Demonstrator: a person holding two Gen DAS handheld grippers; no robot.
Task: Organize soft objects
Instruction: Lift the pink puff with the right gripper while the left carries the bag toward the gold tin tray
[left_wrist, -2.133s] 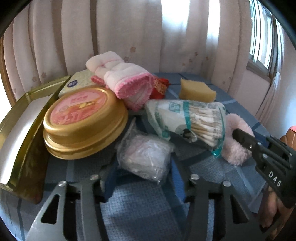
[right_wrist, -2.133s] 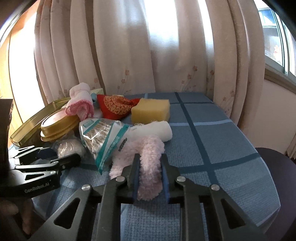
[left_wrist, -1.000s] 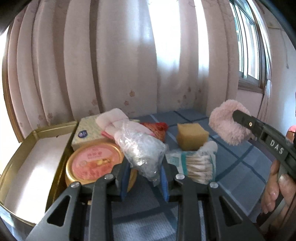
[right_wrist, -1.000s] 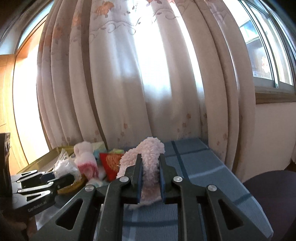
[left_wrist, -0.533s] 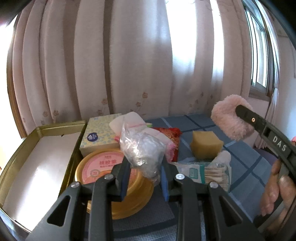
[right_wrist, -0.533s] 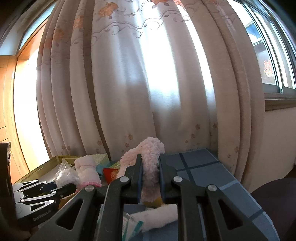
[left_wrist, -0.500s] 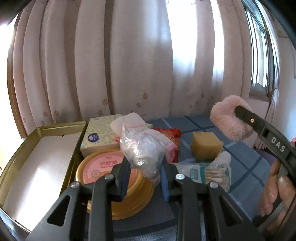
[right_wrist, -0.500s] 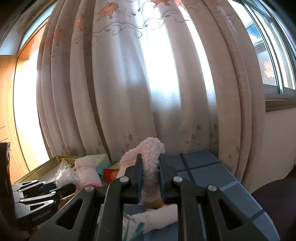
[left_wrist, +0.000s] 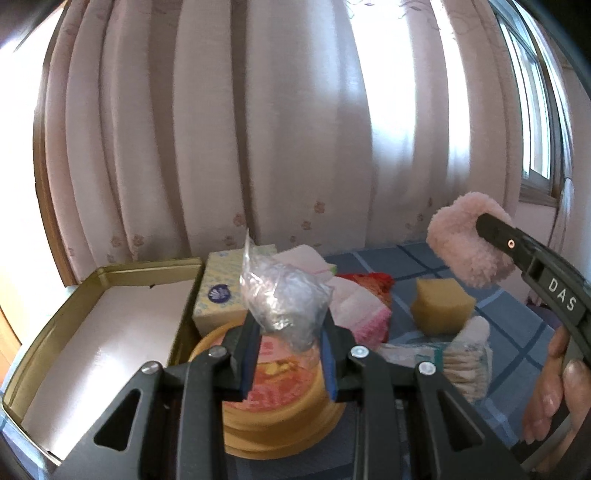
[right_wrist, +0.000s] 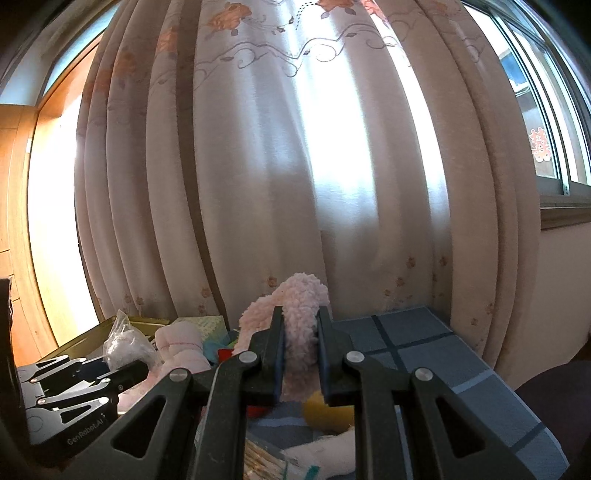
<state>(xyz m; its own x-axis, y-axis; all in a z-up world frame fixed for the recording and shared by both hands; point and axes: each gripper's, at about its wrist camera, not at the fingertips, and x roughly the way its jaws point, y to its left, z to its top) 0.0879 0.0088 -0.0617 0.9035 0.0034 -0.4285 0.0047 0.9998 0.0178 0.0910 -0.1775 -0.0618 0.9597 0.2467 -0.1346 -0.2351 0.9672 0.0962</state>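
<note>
My left gripper is shut on a clear plastic bag of white cotton, held up above the round gold tin. My right gripper is shut on a fluffy pink cloth, lifted well above the table. In the left wrist view that pink cloth hangs at the right, above the yellow sponge. The open gold tin box lies at the left with a white inside. The right wrist view shows the left gripper with the bag of cotton at the lower left.
On the blue checked tablecloth lie a tissue box, a rolled pink and white towel, a red pouch, a pack of cotton swabs and a white roll. Curtains hang close behind. A hand holds the right gripper.
Both grippers have lifted their loads off the table. The left one carries the bag of cotton leftward, so the open tin box shows more; the right one has moved sideways with the pink cloth.
</note>
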